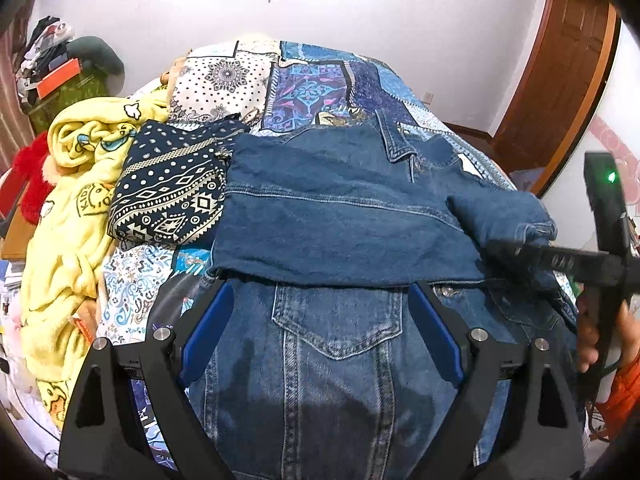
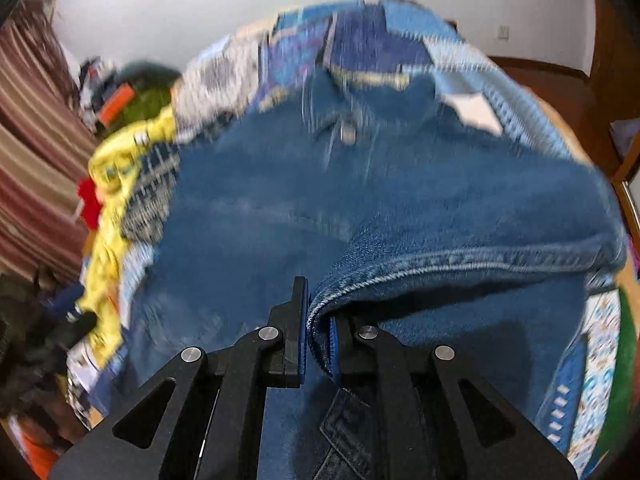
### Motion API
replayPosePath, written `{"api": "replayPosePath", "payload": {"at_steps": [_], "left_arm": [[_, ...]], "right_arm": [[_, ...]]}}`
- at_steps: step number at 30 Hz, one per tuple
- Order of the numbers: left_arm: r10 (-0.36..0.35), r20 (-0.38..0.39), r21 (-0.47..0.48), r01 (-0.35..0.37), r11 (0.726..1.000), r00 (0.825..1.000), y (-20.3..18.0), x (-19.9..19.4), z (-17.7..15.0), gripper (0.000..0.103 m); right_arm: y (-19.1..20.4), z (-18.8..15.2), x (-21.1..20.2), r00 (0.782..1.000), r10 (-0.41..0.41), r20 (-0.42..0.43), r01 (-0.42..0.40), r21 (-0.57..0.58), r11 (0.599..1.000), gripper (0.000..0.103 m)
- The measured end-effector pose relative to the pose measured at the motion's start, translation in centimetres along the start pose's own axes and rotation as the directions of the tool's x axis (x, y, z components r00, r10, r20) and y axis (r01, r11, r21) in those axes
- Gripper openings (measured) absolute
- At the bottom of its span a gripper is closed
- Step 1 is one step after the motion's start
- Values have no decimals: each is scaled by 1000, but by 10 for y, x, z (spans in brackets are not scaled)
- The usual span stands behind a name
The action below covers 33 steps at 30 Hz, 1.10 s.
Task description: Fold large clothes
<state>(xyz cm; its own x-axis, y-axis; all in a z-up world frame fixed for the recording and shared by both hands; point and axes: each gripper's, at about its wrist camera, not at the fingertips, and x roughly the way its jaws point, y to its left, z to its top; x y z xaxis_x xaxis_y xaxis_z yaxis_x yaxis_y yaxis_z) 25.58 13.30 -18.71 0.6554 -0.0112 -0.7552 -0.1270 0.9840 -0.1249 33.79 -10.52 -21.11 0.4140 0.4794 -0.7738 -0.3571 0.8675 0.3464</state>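
The denim jacket (image 1: 340,208) lies on the bed (image 1: 312,80), filling the frame's middle. The left tongs (image 1: 320,328) hang wide above its chest pocket, pointing downward. The right tongs (image 2: 318,332), at the lower centre, pinch a stitched jacket edge.

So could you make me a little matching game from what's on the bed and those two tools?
Things:
1. left tool
2. right tool
3. navy patterned cloth
4. yellow blanket

States:
a. bunched up at the bed's left edge
b. shut on the denim jacket's edge
c. open above the jacket's chest pocket
d. lying beside the jacket, against its left side

Pairs: 1-c, 2-b, 3-d, 4-a
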Motion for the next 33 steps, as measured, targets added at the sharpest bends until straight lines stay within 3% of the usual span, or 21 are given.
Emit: {"api": "replayPosePath", "payload": {"at_steps": [4, 6, 8, 10, 18, 23, 28, 33], "left_arm": [[3, -8, 14, -3, 1000, 1000, -7, 3, 0, 89], [0, -8, 25, 0, 1000, 1000, -14, 3, 2, 89], [-8, -5, 43, 8, 999, 1000, -23, 2, 5, 89], [-20, 1, 70, 19, 997, 1000, -35, 1, 11, 89], [-90, 32, 222, 81, 972, 995, -107, -6, 51, 89], [-171, 27, 306, 155, 939, 985, -165, 0, 74, 90], [-223, -56, 400, 227, 888, 973, -230, 33, 84, 90], [-201, -177, 477, 262, 839, 964, -279, 82, 71, 90]], "right_arm": [[-2, -11, 9, 998, -16, -66, 15, -13, 1000, 13], [-4, -12, 10, 995, -3, -101, 1, -13, 1000, 23], [-4, -11, 4, 993, 25, -120, -27, -13, 1000, 54], [-3, -12, -5, 993, 40, -114, -43, -20, 999, 64], [-36, -23, -67, 998, -22, 65, 22, -3, 1000, 65], [-78, -26, -104, 970, -156, 184, 145, 72, 987, 68], [-113, -33, -120, 943, -261, 208, 233, 149, 961, 70], [-141, -44, -111, 948, -269, 168, 231, 215, 949, 71]]}}
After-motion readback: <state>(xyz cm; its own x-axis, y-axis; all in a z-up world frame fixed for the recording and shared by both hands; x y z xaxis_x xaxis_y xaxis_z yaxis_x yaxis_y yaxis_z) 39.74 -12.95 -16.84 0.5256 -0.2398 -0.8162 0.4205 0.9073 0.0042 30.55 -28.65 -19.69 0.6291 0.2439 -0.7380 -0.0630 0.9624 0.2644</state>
